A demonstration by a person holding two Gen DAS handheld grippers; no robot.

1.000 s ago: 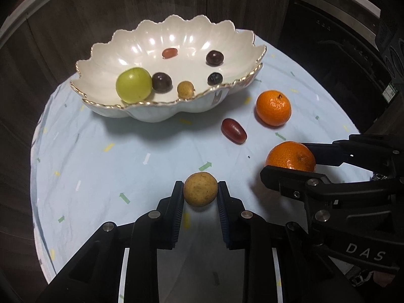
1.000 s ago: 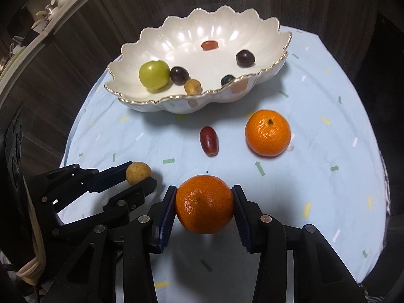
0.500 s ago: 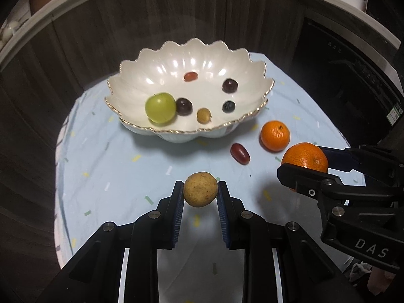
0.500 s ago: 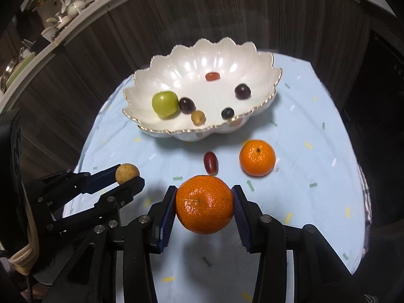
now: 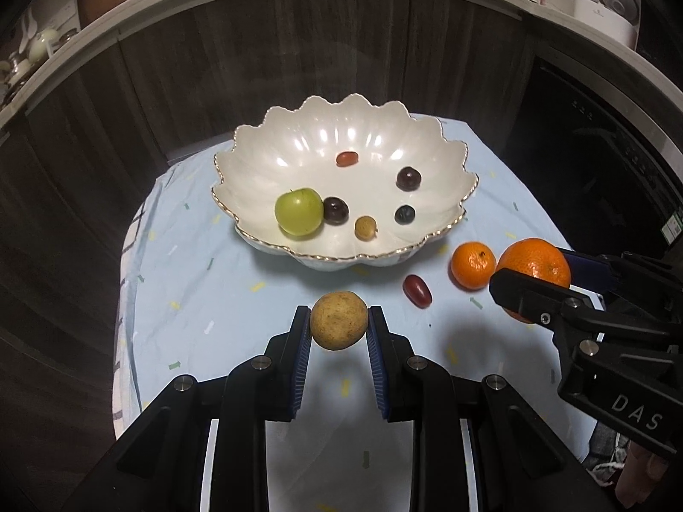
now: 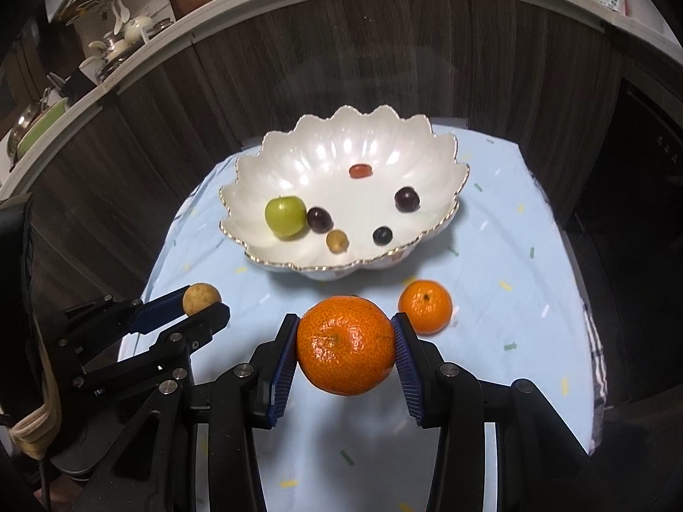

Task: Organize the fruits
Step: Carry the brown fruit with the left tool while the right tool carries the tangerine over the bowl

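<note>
My left gripper (image 5: 338, 322) is shut on a small tan round fruit (image 5: 338, 320), held above the blue cloth; the right wrist view shows that same tan fruit (image 6: 201, 298) at the left. My right gripper (image 6: 345, 346) is shut on a large mandarin (image 6: 345, 344), which also shows at the right of the left wrist view as the held mandarin (image 5: 534, 262). A white scalloped bowl (image 5: 256, 158) with a gold rim sits beyond, holding a green fruit (image 5: 299, 211), dark grapes and a few small fruits. A second mandarin (image 5: 473, 265) and a red oblong fruit (image 5: 417, 291) lie on the cloth.
A light blue cloth (image 5: 192, 298) covers a small table set against dark wood cabinet fronts (image 5: 256, 64). A counter edge with kitchenware runs above them. A dark appliance (image 5: 597, 141) stands at the right. A fingertip (image 5: 640, 469) shows at the lower right.
Both grippers have risen with their fruits, so the bowl and table look smaller and farther away. The grips have not changed.
</note>
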